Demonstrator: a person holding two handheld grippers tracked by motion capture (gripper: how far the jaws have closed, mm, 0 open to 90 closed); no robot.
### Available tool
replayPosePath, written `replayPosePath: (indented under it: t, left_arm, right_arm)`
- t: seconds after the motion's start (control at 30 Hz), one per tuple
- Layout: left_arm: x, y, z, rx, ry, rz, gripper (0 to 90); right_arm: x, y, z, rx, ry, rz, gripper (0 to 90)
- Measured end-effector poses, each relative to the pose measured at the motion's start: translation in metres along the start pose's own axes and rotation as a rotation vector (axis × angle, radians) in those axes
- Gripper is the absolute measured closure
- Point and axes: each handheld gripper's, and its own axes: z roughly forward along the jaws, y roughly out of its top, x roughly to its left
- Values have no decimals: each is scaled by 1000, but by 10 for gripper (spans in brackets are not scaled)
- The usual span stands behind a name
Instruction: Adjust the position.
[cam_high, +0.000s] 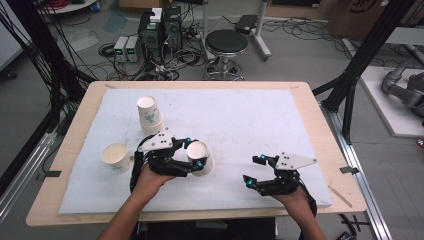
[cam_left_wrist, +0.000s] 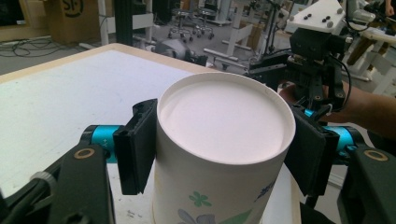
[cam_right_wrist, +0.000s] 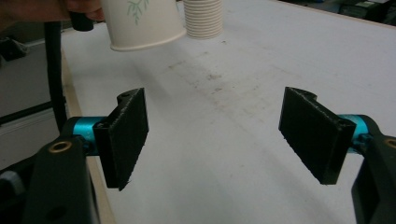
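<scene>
Right tongs (cam_high: 256, 170) sit nearest, low over the front right of the desk (cam_high: 305, 100), jaws spread wide with nothing between them; the right gripper view shows bare white mat (cam_right_wrist: 243, 102) through the gap.

Left tongs (cam_high: 192, 152) at front left of centre, jaws closed around an upside-down paper cup (cam_high: 200, 157). Left gripper view: both black pads sit against the cup's wall (cam_left_wrist: 224, 186) just under its upturned base, one each side. Whether the cup is resting on the mat or lifted, cannot tell for sure; in the right gripper view its rim looks slightly clear of the surface.

Just left of that hand, a second paper cup (cam_high: 116, 157) stands on the mat, mouth up. Farther back, a cup stack (cam_high: 150, 116), inverted, near the mat's left rear.

Handling, as a judgement: thin paper, very light, wall gives easily, so a hard squeeze would dent or ovalise it. The stiffest places to grip are near the base ring and the rolled rim; mid-wall is weakest. Printed surface is probably a bit slick.

Beyond the desk: stool (cam_high: 226, 45), computer boxes and cables on the floor.
</scene>
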Motion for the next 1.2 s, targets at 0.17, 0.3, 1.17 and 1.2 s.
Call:
replayPosePath:
  t: [0.17,0.3,1.17,1.2]
  left_arm:
    - [-1,-1,3,10,-27,5,332]
    - [-2,0,5,14,-48,8,332]
    - [-12,2,26,42,-143,27,330]
    - [-12,2,27,40,-145,23,330]
  right_arm:
    - [3,3,5,-1,31,-11,245]
    - [5,9,8,-20,68,-11,246]
    - [16,36,46,26,241,-77,239]
    - [17,36,47,26,240,-77,239]
